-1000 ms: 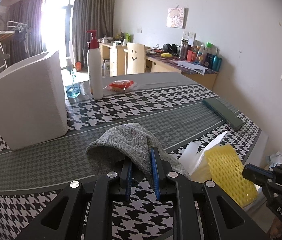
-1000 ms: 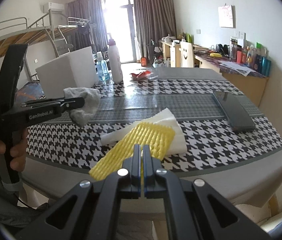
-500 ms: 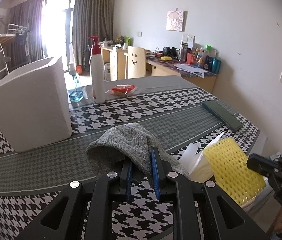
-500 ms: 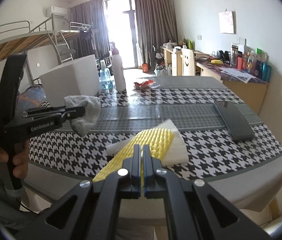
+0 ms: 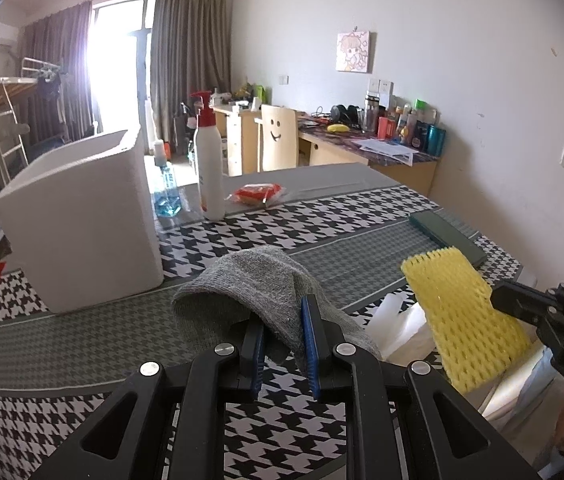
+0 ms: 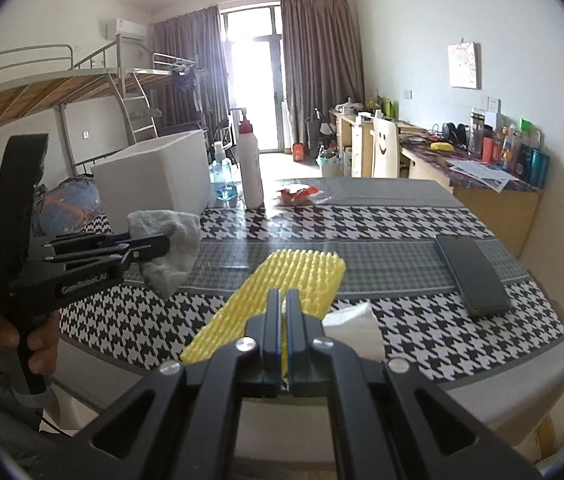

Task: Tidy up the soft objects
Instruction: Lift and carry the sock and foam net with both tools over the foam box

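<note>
My left gripper [image 5: 282, 312] is shut on a grey sock [image 5: 254, 284] and holds it above the houndstooth table; the sock also shows in the right wrist view [image 6: 174, 248], hanging from that gripper [image 6: 162, 246]. My right gripper [image 6: 283, 300] is shut on a yellow foam net sleeve [image 6: 282, 280] and holds it lifted off the table, tilted; it shows at the right of the left wrist view [image 5: 462, 312]. A white open box [image 5: 78, 216] stands at the table's far left, also seen in the right wrist view [image 6: 158, 184].
A white tissue [image 6: 354, 332] lies near the table's front edge. A dark flat case [image 6: 472, 276] lies at the right. A white pump bottle [image 5: 210, 168], a blue-liquid bottle [image 5: 166, 196] and a red snack packet [image 5: 258, 194] stand at the far side.
My right gripper has lifted the yellow foam sleeve off the tissue and the table. My left gripper has risen slightly with the sock still in it.
</note>
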The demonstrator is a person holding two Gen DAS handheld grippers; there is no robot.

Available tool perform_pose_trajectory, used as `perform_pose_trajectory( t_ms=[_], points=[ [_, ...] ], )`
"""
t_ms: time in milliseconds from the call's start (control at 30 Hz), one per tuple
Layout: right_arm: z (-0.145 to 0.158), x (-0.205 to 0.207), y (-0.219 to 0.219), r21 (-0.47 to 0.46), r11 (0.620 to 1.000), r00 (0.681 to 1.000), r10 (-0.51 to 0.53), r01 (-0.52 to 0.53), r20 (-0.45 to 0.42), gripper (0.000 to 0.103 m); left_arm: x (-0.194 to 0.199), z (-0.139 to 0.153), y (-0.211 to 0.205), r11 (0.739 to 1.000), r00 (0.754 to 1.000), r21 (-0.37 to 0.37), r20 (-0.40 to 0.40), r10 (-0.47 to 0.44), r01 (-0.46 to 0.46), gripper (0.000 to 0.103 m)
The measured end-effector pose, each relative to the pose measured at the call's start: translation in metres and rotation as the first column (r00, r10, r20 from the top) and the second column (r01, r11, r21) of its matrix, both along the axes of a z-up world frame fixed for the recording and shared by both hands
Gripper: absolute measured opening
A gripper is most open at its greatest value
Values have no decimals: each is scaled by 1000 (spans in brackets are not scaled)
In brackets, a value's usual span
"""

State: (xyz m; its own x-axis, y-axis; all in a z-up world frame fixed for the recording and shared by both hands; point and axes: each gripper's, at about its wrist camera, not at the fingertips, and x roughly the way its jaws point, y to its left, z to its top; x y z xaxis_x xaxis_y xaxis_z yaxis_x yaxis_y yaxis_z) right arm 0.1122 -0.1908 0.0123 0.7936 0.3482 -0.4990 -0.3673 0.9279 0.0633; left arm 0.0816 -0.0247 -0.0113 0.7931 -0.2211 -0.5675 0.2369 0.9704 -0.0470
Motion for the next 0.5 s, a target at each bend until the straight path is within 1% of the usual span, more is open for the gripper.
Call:
perform_pose_trajectory(
  t_ms=[500],
  points=[
    [8,16,16,8,999,998,53,-54,16,3,1,10,15,1000,999,7,30,27,-27,18]
  ],
)
